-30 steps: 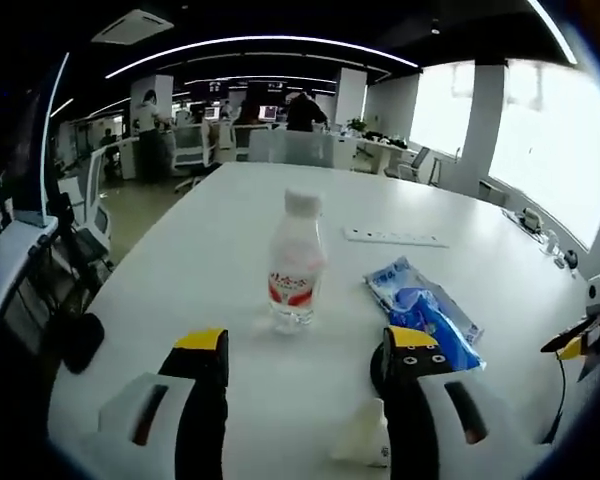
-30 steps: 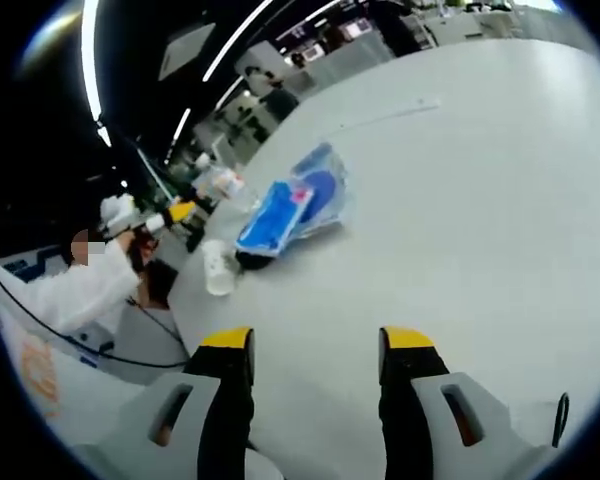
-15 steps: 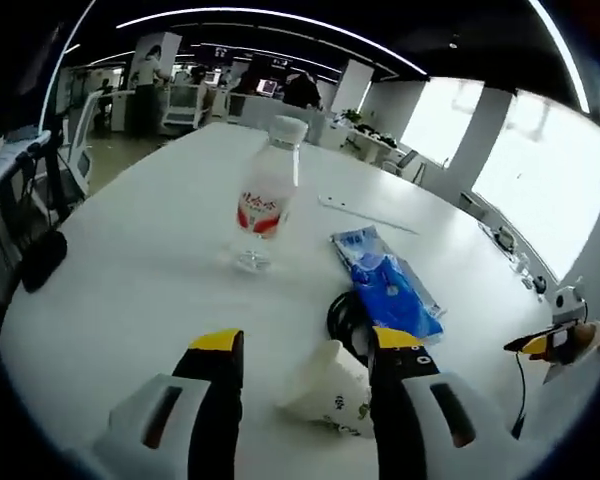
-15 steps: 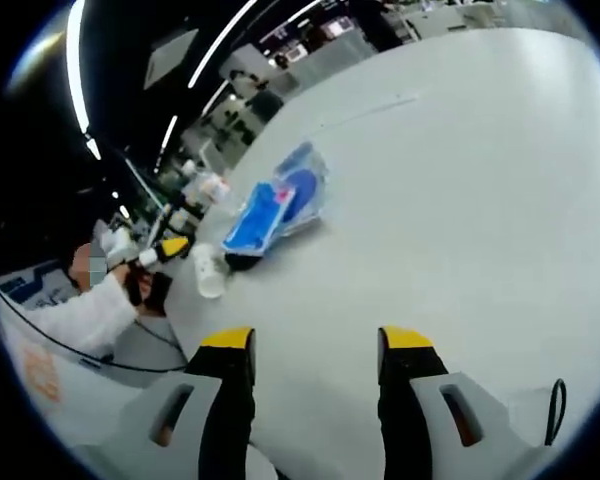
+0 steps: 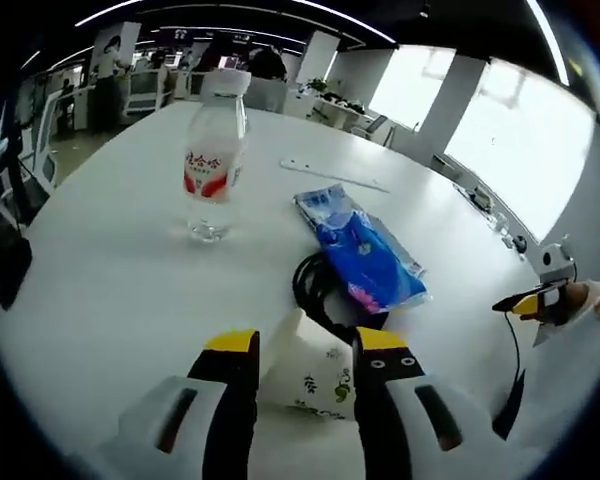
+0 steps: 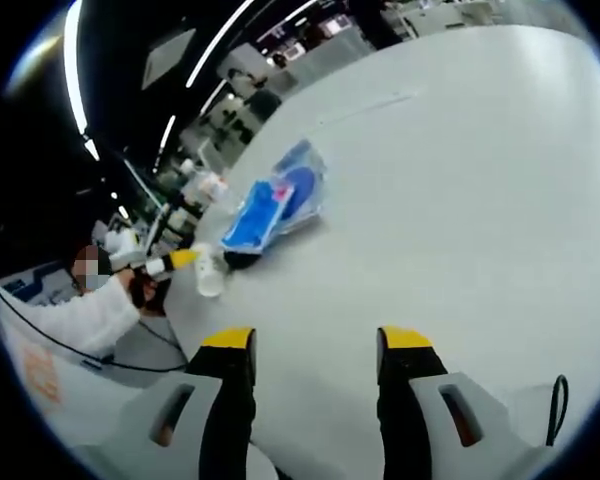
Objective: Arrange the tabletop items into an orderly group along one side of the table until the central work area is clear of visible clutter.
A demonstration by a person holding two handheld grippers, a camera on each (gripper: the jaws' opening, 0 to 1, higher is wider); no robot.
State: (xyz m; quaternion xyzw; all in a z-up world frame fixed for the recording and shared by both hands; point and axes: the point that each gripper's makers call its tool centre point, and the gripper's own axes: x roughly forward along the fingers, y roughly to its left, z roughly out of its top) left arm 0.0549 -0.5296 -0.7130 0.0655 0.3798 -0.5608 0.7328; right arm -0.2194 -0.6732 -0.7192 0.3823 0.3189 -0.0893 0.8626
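Observation:
A white paper cup (image 5: 302,378) with a green print lies on its side between the jaws of my left gripper (image 5: 305,345), which have closed against it. Just beyond it a black cable coil (image 5: 315,285) sits partly under a blue packet (image 5: 360,250). A clear water bottle (image 5: 212,160) with a red label stands upright further left. My right gripper (image 6: 318,340) is open over bare white table (image 6: 460,200), well apart from the items. From there I see the blue packet (image 6: 270,205), the cup (image 6: 208,272) and the left gripper (image 6: 170,263) at the cup.
A white power strip (image 5: 335,177) lies on the table beyond the packet. The other gripper (image 5: 540,300) shows at the right edge, held by a hand. A person's white sleeve (image 6: 80,310) is by the table's near edge. Office desks and chairs stand beyond the table.
My left gripper has moved forward and down over the paper cup, and its jaws have narrowed onto it. The right gripper has stayed about where it was, open.

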